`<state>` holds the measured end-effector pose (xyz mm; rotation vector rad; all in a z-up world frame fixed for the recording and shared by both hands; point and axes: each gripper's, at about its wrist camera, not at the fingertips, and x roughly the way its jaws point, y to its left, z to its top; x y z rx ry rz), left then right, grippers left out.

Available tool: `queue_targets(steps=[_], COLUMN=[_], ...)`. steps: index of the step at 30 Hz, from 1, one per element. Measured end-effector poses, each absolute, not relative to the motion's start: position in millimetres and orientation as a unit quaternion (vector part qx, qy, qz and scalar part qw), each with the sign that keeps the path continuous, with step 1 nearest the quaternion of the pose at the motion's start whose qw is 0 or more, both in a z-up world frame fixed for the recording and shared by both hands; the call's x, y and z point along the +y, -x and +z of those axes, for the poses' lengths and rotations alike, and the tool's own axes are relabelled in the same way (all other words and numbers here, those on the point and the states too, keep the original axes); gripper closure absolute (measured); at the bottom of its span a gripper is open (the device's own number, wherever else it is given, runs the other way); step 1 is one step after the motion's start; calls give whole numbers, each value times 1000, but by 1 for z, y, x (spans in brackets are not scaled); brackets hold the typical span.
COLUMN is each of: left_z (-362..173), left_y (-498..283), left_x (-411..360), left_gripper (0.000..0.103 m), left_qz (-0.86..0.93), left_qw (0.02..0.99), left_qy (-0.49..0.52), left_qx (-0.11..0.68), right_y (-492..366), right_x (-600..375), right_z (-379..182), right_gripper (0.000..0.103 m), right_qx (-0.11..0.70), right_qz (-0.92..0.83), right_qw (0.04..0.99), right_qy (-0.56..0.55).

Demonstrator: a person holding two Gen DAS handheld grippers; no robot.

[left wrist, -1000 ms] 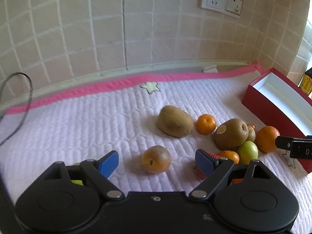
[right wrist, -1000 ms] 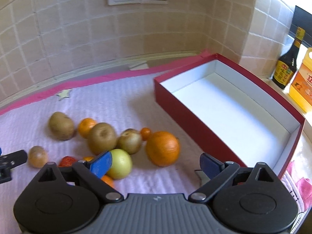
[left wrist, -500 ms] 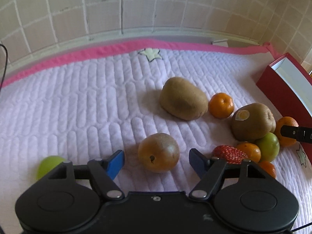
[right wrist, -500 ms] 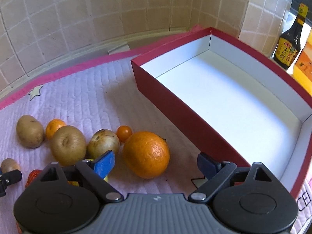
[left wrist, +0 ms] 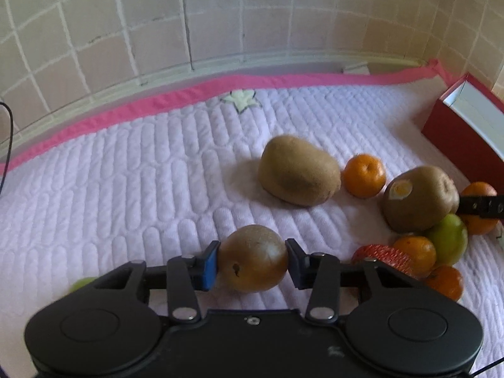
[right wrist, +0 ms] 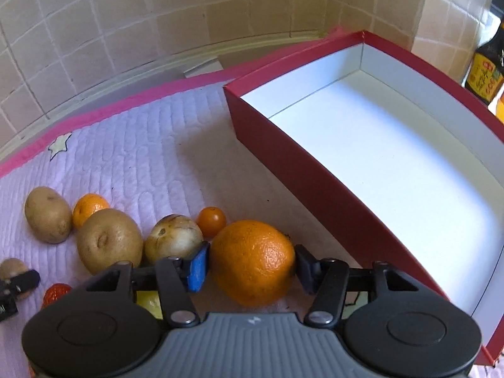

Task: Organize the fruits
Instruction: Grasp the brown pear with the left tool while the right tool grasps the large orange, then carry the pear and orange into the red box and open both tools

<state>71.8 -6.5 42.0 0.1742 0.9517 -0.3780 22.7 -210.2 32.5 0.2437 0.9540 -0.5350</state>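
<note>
Two grabs are on, the left gripper (left wrist: pixel 252 260) fingers pinching a brown fruit (left wrist: pixel 253 258) and the right gripper (right wrist: pixel 250 264) fingers pinching an orange (right wrist: pixel 252 261), but the red box (right wrist: pixel 315 170) has no fruit in it yet.

The left gripper (left wrist: pixel 252 260) is showing a matte black body with two round raised discs, black linkage arms pinned by silver screws, and blue pads (left wrist: pixel 208 264) lining its fingers. A small screw is sitting at the body's centre. The right gripper (right wrist: pixel 250 266) is wearing a grey ribbed housing with a small white logo, the same silver pivot screws, and blue finger pads (right wrist: pixel 197 267).
</note>
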Motion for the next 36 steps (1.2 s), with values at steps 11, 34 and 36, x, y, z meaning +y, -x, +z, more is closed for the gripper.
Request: queue_targets(steps=[11, 34, 36], left_z=[147, 85, 84], left_y=[-55, -81, -80], left_x=[-65, -286, -287], left_gripper=[51, 51, 50], left_qz=[-312, -530, -529], left_qw=[894, 736, 736], left_qy=[-96, -135, -137], left_qx=[306, 398, 400], right_y=[23, 95, 96], right_x=[-233, -337, -336], right_z=[120, 70, 70], right_gripper=[45, 45, 45], right_qx=[334, 363, 361], right_qz=[-266, -392, -390], right_qw=[893, 802, 803], right_qy=[-144, -268, -269])
